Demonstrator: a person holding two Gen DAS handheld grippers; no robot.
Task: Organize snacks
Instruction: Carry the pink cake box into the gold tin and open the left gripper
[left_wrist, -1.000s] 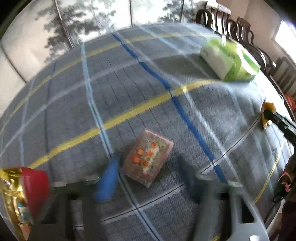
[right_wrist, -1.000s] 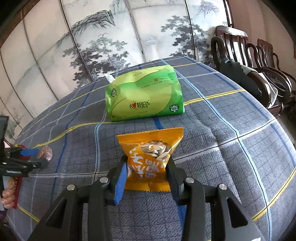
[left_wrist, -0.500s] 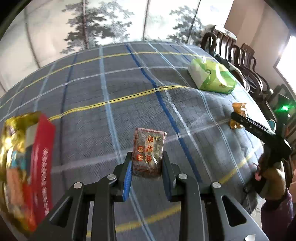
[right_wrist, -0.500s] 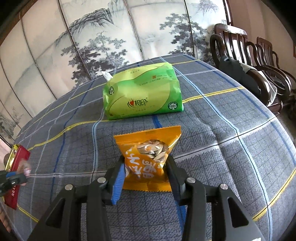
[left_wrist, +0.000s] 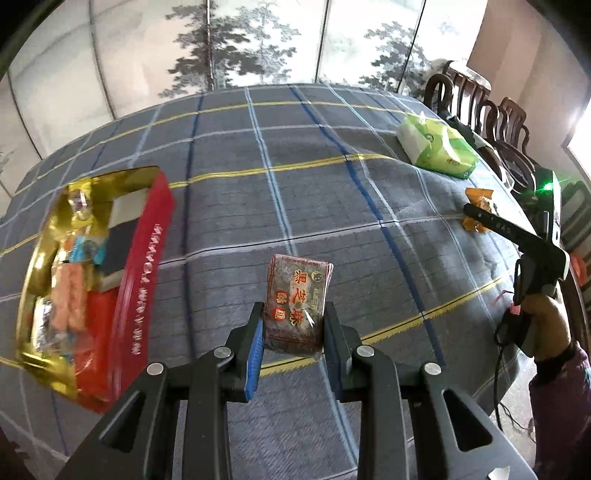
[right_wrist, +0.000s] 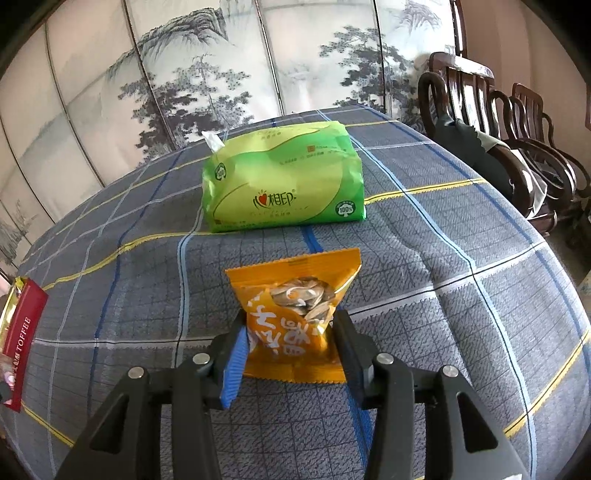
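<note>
Our left jaws (left_wrist: 293, 328) have just clamped the dark sesame packet (left_wrist: 297, 301) and lifted it off the tabletop (left_wrist: 332, 206); the red box (left_wrist: 99, 269) waits at nine o'clock. Our right jaws (right_wrist: 290, 349) are opening around the orange seed packet (right_wrist: 295, 317), apparently setting it down.
</note>
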